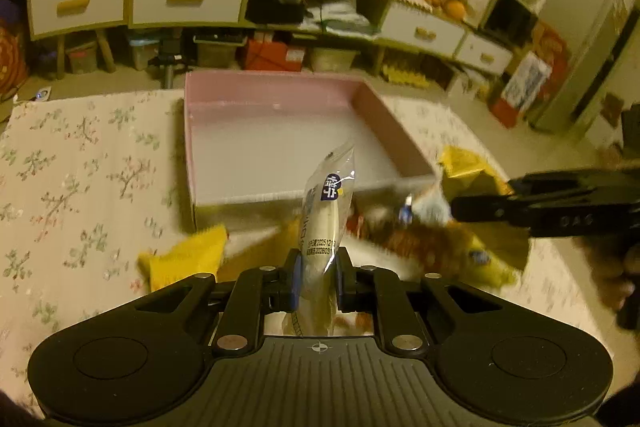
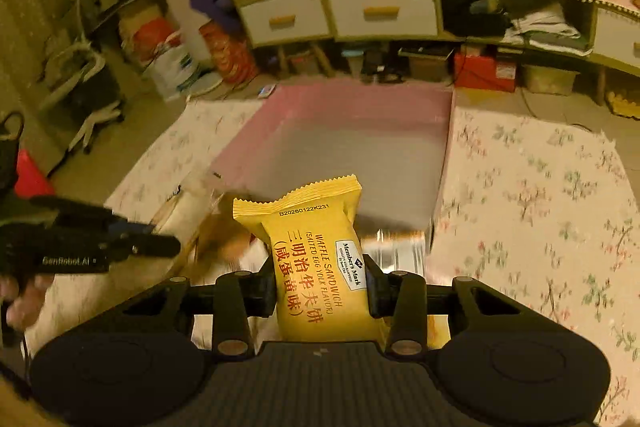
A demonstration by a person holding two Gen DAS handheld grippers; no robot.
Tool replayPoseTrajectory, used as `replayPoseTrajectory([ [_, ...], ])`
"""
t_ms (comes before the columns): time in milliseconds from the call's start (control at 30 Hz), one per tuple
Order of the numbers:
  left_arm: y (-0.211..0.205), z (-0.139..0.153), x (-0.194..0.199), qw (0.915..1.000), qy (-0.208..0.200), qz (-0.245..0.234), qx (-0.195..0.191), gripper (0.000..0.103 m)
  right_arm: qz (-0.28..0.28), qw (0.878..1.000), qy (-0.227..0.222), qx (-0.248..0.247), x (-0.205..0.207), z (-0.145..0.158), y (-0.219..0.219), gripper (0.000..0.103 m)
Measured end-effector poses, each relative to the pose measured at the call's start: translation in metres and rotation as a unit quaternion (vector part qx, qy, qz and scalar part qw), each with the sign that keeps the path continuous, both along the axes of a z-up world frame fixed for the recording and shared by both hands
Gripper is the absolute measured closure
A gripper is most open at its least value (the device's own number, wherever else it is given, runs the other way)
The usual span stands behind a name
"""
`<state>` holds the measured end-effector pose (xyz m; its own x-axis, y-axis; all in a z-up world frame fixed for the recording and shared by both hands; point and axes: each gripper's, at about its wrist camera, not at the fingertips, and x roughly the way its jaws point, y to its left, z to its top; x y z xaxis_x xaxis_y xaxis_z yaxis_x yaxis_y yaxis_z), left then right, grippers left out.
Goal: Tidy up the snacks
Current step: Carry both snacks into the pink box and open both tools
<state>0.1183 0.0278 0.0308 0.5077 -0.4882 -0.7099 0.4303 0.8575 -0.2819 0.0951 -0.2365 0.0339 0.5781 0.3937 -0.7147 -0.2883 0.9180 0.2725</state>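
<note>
- Right now the left gripper (image 1: 316,281) has its jaws clamped on a clear snack sachet (image 1: 326,223), which stands upright between them with its sealed top pointing up in front of the pink box (image 1: 376,107).
- Over on the other side, the right gripper (image 2: 320,287) has its jaws closed around a yellow waffle sandwich pack (image 2: 316,259), held upright, serrated edge on top, lettering running sideways.
- Ahead of both sits the pink box, shallow and open-topped, pale inside, resting on the floral cloth (image 1: 76,179) that covers the desk.
- Down below the left gripper lies a blurred heap of loose snacks (image 1: 432,243), yellow and brown wrappers, just in front of the box's near wall.
- From the left wrist view, the right gripper (image 1: 460,211) shows at the right edge, above that heap.
- Behind everything, a low cabinet (image 2: 380,13) with white drawers lines the wall.
</note>
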Motion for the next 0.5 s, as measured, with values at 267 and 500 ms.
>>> replayPoseTrajectory([
  [267, -0.007, 0.009, 0.049, 0.9991, -0.008, 0.042, -0.008, 0.089, -0.064, 0.997, 0.013, 0.05, 0.048, -0.004, 0.003, 0.098],
  [500, -0.017, -0.008, 0.093, 0.9967, -0.003, 0.08, 0.015, 0.089, -0.115, 0.991, 0.012, 0.067, 0.082, -0.015, 0.002, 0.098],
])
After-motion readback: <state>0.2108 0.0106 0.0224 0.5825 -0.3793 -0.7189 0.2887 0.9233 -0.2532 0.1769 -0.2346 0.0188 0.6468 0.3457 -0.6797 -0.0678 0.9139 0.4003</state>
